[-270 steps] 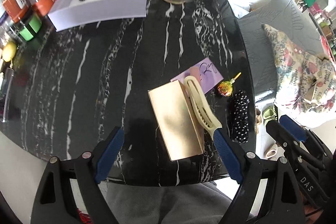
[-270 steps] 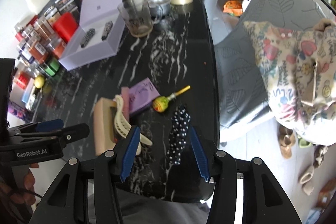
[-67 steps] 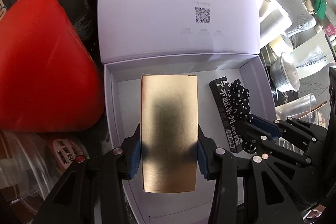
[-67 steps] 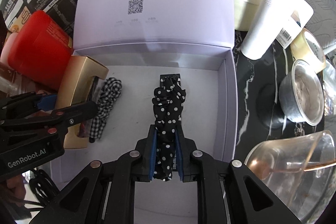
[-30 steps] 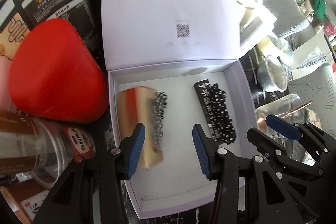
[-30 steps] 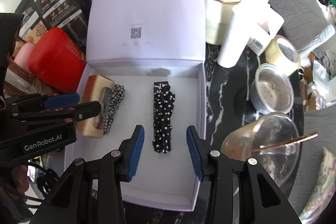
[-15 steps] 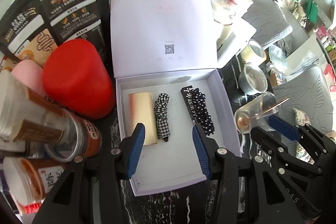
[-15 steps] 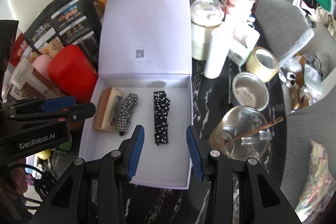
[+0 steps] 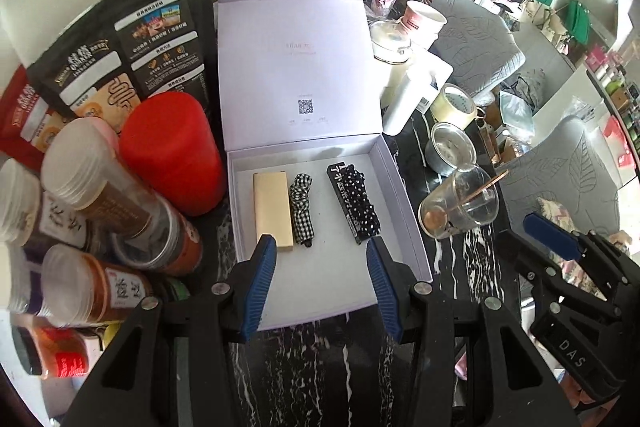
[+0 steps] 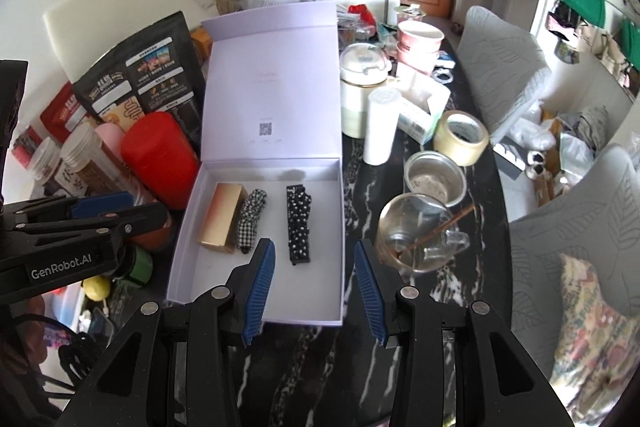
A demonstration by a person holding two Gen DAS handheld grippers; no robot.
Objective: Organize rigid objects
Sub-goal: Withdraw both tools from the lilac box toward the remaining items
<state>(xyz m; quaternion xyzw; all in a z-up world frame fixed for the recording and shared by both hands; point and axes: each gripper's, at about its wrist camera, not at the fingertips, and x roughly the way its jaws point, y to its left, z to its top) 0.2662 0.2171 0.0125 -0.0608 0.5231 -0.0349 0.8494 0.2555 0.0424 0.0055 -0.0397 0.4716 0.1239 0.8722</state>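
On the black marble table (image 9: 320, 367), much of the surface is hidden under clutter, and jars at the left edge of the left wrist view are cut off by the lens rim. Print on the black pouch (image 9: 140, 43) behind is too small to read. An open lilac box (image 9: 404, 211) stands with its lid upright; its tray holds three items side by side. At left lies a gold rectangular box (image 9: 272, 209), flat and lengthwise. Touching its right side is a black-and-white checked hair tie (image 9: 302, 207). Apart from these, toward the right wall, a black polka-dot hair piece (image 9: 360, 203) lies over a black printed strip. A red canister (image 9: 172, 151) stands just beside the tray's left wall. Left gripper (image 9: 322, 259) hovers at the tray's near end, jaws spread, holding nothing. Right gripper (image 10: 314, 263) likewise hangs with jaws apart and empty.
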